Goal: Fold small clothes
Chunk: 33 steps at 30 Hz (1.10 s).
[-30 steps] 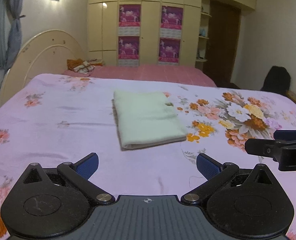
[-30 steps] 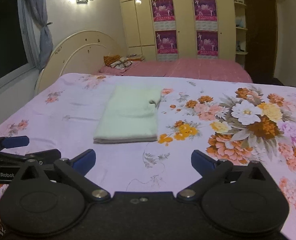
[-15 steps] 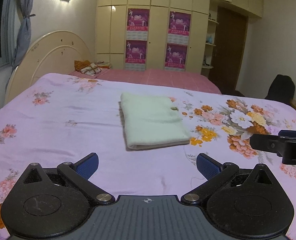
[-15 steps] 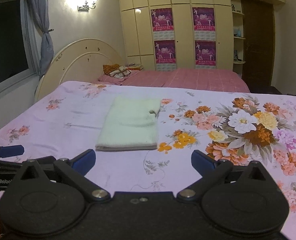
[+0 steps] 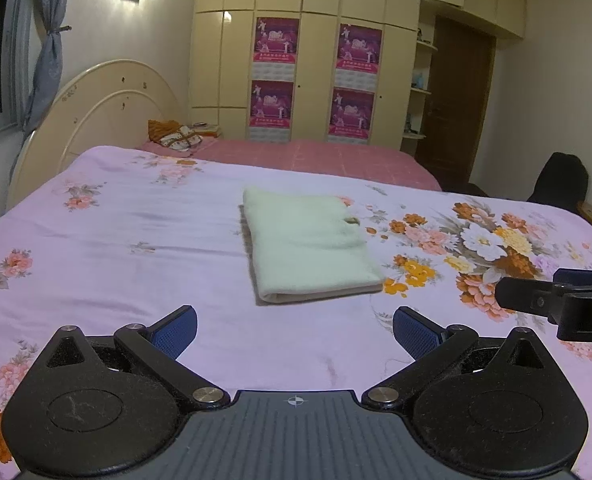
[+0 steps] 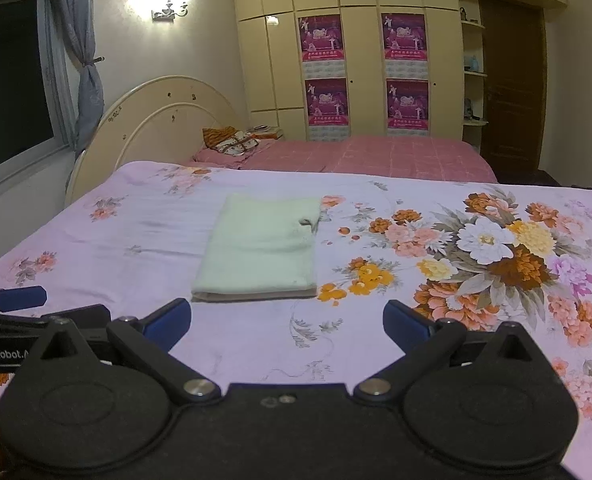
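Cloth (image 5: 309, 250), pale green, folded into a flat rectangle, lying on the floral bedspread (image 5: 136, 240) at 12 o'clock from the left claw (image 5: 294, 330). Left claw spread wide, holding nothing, well short of the cloth. Right claw (image 5: 535, 300) poking in at 3 o'clock.

Cloth (image 6: 260, 250) again, at 11 o'clock from the right claw (image 6: 287, 318). Right claw gaping, empty, blue pads (image 6: 168, 320) apart above the bedspread (image 6: 375, 340). Left claw (image 6: 20, 298) at 9 o'clock.
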Tool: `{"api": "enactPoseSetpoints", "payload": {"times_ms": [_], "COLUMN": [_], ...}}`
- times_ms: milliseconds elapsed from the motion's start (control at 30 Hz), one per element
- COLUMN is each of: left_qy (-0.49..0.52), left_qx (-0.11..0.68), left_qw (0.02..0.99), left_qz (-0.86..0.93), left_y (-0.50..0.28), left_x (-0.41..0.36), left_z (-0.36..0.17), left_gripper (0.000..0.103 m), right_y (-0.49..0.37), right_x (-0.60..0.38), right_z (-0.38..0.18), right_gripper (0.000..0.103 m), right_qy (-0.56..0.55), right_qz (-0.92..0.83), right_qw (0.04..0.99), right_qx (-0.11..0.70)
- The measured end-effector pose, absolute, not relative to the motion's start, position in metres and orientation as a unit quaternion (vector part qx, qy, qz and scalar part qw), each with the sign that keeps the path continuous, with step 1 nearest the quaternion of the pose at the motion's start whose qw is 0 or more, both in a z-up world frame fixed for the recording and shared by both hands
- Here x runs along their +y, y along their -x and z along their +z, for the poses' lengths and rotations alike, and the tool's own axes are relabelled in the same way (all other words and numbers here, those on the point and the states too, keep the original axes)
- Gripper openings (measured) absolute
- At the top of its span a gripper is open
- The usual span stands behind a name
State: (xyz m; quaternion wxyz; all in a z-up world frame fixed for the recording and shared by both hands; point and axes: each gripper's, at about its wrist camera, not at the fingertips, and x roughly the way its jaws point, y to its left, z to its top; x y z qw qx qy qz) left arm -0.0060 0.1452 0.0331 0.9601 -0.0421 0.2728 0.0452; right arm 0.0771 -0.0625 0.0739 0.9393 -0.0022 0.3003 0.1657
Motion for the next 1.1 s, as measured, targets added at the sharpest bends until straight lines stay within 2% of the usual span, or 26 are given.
{"api": "enactPoseSetpoints", "payload": {"times_ms": [1100], "left_qy": [0.031], "left_qx": [0.274], "left_qw": [0.961], "left_qz": [0.032], "left_y": [-0.008], "left_x": [0.159], "left_z": [0.033], "left_gripper": [0.103], "right_y": [-0.089], "right_x": [-0.039], "right_z": [0.07], "right_gripper": [0.102], "right_qy": [0.019], "right_qz": [0.165], "right_qw": [0.939], "right_qx": [0.301]}}
